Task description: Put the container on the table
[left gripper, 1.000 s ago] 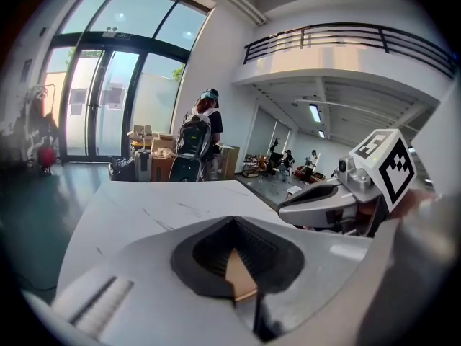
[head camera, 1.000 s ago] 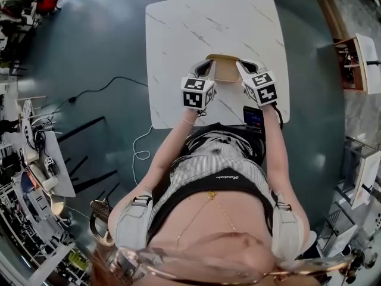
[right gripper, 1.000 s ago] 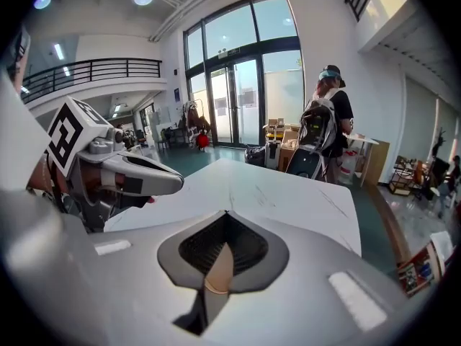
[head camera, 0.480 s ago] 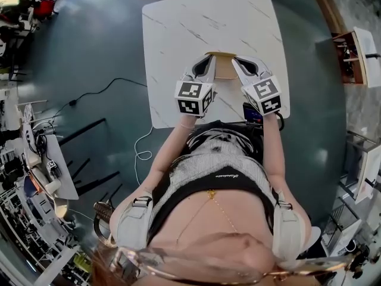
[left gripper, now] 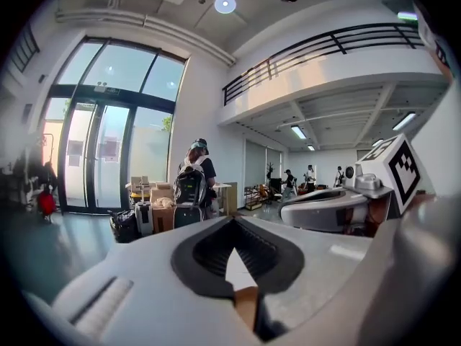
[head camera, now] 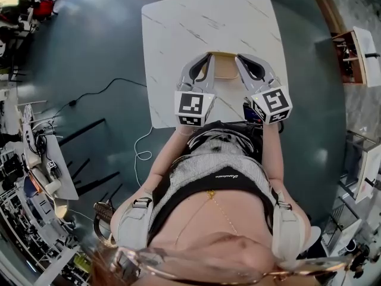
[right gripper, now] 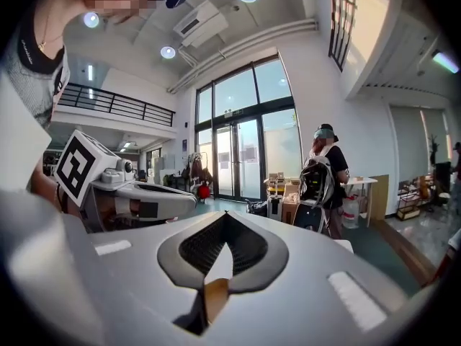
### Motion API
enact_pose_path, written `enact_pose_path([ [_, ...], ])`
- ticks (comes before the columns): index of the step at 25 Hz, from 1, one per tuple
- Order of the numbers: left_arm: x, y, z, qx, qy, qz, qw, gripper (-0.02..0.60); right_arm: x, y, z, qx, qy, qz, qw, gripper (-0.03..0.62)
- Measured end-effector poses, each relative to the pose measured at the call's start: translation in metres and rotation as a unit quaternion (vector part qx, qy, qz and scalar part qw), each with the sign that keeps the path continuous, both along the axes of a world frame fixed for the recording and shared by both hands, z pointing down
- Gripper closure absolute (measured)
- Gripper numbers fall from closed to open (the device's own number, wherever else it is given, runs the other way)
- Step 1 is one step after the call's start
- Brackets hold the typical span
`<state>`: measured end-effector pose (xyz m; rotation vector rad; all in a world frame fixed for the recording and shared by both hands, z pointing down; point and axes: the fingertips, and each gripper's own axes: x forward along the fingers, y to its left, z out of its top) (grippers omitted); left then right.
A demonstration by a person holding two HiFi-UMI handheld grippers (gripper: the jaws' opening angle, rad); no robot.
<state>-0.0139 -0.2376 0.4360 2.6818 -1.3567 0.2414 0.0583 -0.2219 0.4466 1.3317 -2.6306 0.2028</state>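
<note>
By the left gripper (head camera: 208,60) the left rim of the tan container (head camera: 222,68) is being pinched, and by the right gripper (head camera: 239,60) its right rim. The container is being held over the near middle of the white table (head camera: 178,28); whether it touches cannot be told. It is being judged light, thin-walled and easily bent, best taken evenly at opposite rims.

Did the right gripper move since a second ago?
Yes. The right gripper, shut on the shallow tan container, has swung its marker cube back toward the white marble table's near edge.
</note>
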Motion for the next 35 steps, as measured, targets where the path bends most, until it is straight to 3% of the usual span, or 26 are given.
enact_pose_path([
  [7,0.005,0.009,-0.028,0.051,-0.009,-0.002,0.9986,0.581,-0.002,0.008,-0.01,0.008,-0.011,-0.003,1.0,0.568],
  [16,0.018,0.015,-0.028,0.035,0.022,0.008,0.9991,0.581,0.001,0.014,-0.018,0.016,-0.003,0.002,1.0,0.568],
  [35,0.022,0.026,-0.034,0.043,0.028,0.009,0.9986,0.581,-0.005,0.023,-0.028,0.027,-0.003,-0.002,1.0,0.568],
])
